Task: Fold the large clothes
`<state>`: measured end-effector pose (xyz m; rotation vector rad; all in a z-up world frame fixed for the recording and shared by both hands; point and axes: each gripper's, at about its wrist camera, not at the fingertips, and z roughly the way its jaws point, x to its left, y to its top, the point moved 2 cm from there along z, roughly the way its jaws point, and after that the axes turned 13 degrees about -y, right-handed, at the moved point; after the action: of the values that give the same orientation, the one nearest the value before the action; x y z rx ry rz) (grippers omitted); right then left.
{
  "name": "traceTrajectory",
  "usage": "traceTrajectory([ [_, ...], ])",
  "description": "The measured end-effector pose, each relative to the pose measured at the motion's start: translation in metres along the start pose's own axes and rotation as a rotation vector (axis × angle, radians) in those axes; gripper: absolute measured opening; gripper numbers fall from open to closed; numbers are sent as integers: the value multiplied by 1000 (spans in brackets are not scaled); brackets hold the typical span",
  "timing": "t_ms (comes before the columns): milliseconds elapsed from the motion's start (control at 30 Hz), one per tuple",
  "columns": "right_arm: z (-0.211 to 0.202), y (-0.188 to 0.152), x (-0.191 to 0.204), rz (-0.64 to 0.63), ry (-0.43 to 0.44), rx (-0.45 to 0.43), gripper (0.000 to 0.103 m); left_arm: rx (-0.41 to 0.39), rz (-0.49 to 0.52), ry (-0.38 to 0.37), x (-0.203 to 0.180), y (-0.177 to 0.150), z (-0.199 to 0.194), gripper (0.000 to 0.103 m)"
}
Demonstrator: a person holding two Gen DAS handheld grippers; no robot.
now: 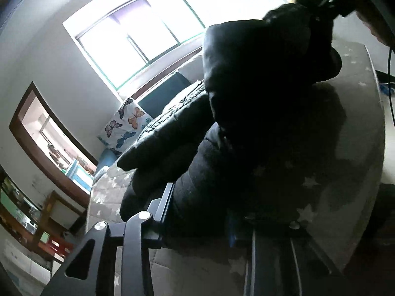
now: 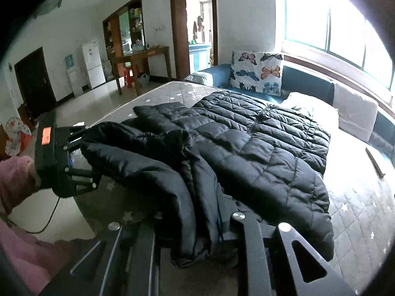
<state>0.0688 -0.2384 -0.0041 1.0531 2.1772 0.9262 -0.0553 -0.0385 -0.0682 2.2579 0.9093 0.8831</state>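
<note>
Right-wrist view, left to right. At far left the left gripper (image 2: 84,157), held in a pink-sleeved hand (image 2: 14,180), is closed on the raised near-left part of a black quilted jacket (image 2: 259,148); the gripped fabric bulges between its fingers. The jacket lies on a grey star-patterned mattress (image 2: 358,212), its long axis running from the near left, where the grippers hold it, toward the far right, with the zipper line along that axis and the hem end pointing toward the window (image 2: 345,24). One sleeve (image 2: 158,113) extends to the far left. At bottom centre the right gripper (image 2: 197,234) is clamped on a lifted dark fold of the jacket's near edge. Beyond the mattress, a butterfly-print cushion (image 2: 256,72) leans on a blue sofa (image 2: 212,74). In the left-wrist view the jacket (image 1: 246,148) hangs dark and backlit, filling the centre.
</note>
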Motion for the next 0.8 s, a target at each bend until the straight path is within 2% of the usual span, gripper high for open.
traceTrajectory([
  [200, -23, -15, 9, -24, 12, -17, 20, -28, -30, -55, -7, -11, -31, 36],
  [400, -55, -28, 27, -80, 87, 1, 20, -12, -46, -136, -26, -34, -89, 36],
  [533, -69, -32, 37, -103, 122, 13, 20, -6, -64, -182, -35, -39, -121, 36],
  [667, -63, -17, 28, -107, 108, -8, 20, -14, -79, -166, -29, -27, -127, 36],
  [800, -51, 6, 12, -94, 91, -37, 20, -24, -131, -155, -2, 6, -124, 36],
])
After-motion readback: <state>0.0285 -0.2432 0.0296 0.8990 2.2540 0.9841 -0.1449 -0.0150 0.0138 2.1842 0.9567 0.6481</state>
